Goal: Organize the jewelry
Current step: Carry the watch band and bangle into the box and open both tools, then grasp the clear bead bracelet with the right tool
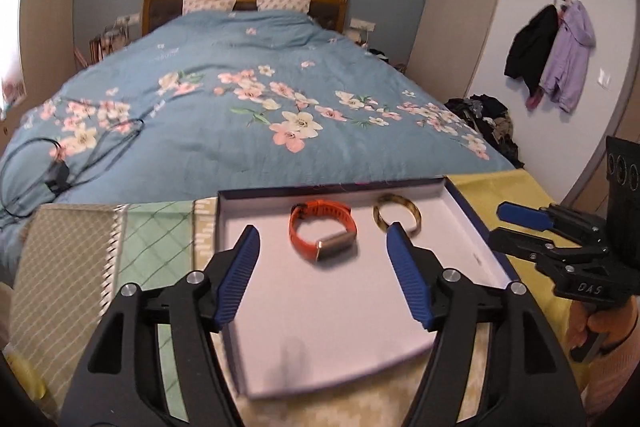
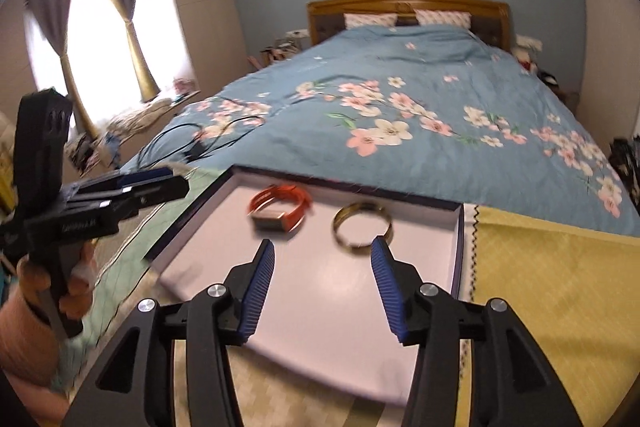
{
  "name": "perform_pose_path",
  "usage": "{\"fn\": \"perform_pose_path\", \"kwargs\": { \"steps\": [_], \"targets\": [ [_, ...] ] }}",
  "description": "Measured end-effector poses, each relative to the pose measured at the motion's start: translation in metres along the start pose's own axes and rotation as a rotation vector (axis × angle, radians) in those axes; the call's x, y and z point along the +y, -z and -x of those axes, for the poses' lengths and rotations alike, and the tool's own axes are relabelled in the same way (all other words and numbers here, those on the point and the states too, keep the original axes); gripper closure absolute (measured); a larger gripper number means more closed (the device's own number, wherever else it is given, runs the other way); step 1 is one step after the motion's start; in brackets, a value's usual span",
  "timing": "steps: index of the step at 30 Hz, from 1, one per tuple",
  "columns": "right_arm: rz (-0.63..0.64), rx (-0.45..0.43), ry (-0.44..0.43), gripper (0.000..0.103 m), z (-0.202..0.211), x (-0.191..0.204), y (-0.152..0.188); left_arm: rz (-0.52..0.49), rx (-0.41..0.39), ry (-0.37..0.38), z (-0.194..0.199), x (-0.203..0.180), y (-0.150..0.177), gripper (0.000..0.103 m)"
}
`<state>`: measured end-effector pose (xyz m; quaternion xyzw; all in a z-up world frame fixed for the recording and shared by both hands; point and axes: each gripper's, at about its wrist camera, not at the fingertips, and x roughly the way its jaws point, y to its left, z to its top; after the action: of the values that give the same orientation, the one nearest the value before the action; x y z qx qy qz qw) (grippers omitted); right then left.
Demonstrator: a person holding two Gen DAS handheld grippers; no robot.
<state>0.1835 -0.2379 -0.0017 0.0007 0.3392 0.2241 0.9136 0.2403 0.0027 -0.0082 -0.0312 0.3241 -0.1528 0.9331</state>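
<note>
A shallow white box with dark walls lies on patterned cloth at the foot of the bed; it also shows in the right wrist view. In its far half lie an orange wristband with a metal face and, to its right, a gold bangle. My left gripper is open and empty, held above the box with the wristband between its fingers' line of sight. My right gripper is open and empty, just short of the bangle. Each gripper also shows in the other's view.
The box rests on green and beige cloth at left and yellow cloth at right. Behind is a bed with a blue floral quilt. Black cables with a charger lie on the quilt's left part.
</note>
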Motion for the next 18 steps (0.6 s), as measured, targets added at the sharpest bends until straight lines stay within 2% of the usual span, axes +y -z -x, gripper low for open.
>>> {"fn": "perform_pose_path", "kwargs": {
  "steps": [3,8,10,15,18],
  "targets": [
    [0.015,0.004,-0.040,0.055,0.017,0.007,0.022,-0.037,-0.021,0.009,0.031,-0.008,0.021,0.036],
    [0.068,0.040,-0.052,0.056,0.035,0.022,0.060,-0.092,-0.021,0.014,0.067,-0.021,0.062,0.036],
    [0.071,0.059,-0.052,0.058,0.039,0.024,0.074,-0.103,-0.006,0.024,0.070,-0.027,0.074,0.036],
    [0.046,0.108,-0.064,0.071,0.047,0.026,0.103,-0.110,0.018,0.037,0.081,-0.039,0.105,0.036],
    [0.069,0.116,-0.060,0.071,0.050,0.034,0.113,-0.118,0.027,0.043,0.083,-0.044,0.117,0.036]
  ]
}}
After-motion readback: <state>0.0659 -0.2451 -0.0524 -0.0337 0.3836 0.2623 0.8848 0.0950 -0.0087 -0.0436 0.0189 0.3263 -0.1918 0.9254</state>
